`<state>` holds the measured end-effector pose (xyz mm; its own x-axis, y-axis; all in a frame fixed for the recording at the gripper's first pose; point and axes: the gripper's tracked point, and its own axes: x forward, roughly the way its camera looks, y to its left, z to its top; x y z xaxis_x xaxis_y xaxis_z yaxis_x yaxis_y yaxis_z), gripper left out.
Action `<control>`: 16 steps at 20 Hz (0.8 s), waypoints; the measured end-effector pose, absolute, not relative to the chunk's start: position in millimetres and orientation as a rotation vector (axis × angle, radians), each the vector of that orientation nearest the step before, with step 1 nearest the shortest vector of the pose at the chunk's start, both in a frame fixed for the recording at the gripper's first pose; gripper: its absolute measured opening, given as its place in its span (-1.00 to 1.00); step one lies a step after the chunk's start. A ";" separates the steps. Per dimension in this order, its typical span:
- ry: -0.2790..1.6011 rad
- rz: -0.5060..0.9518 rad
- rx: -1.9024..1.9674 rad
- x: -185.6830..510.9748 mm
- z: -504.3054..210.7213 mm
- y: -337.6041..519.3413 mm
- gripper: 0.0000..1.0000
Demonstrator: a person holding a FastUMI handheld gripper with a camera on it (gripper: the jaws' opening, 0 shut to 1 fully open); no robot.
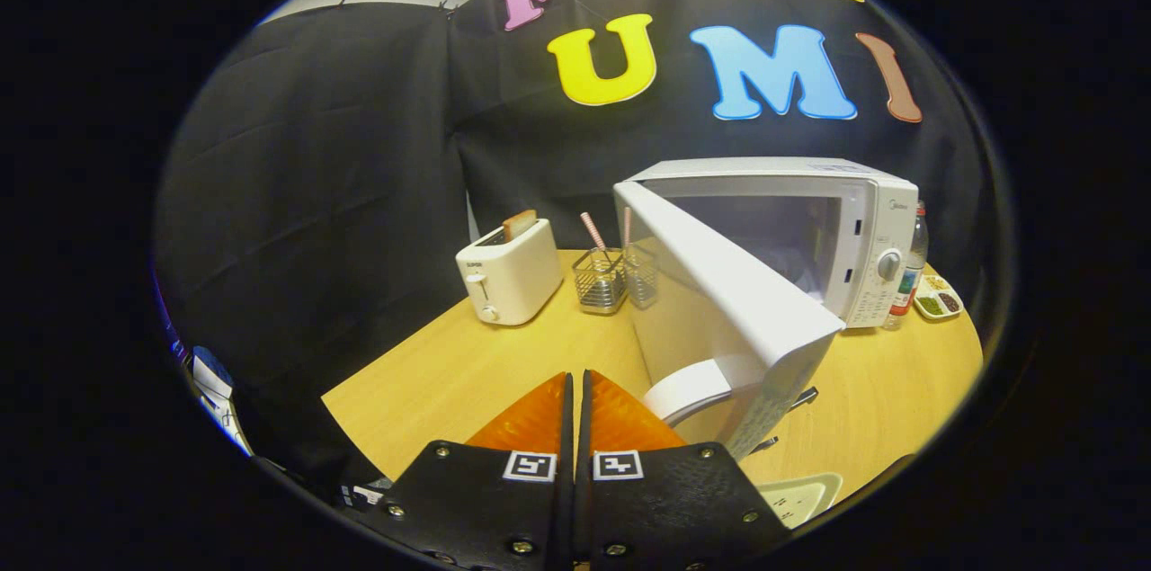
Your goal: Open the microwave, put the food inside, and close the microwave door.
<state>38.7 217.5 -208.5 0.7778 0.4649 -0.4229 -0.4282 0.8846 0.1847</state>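
Observation:
The white microwave (863, 220) stands at the back right of the wooden table (468, 373) with its door (728, 292) swung wide open towards me. Its cavity (773, 238) is exposed and looks dim. The door's free edge, with a curved white handle (697, 387), sits just ahead and to the right of my fingers. My gripper (575, 378) is shut with nothing between the fingers, its tips low over the table beside the door. A pale dish (798, 497) lies on the table to the right of the gripper body, partly hidden; I cannot make out what it holds.
A white toaster (508, 272) with a slice in it stands at the back left. Two wire holders (602, 281) with straws sit between toaster and microwave. A bottle (910, 270) and a small compartment tray (938, 298) are right of the microwave.

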 end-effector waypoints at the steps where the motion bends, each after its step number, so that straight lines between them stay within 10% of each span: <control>1: 0.476 0.467 0.082 44.4 -207.6 208.3 -0.98; 16: 0.458 0.313 0.104 124.0 -204.7 123.2 -0.98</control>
<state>124.0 123.2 -204.7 0.8504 0.3199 -0.4178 -0.2736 0.9470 0.1683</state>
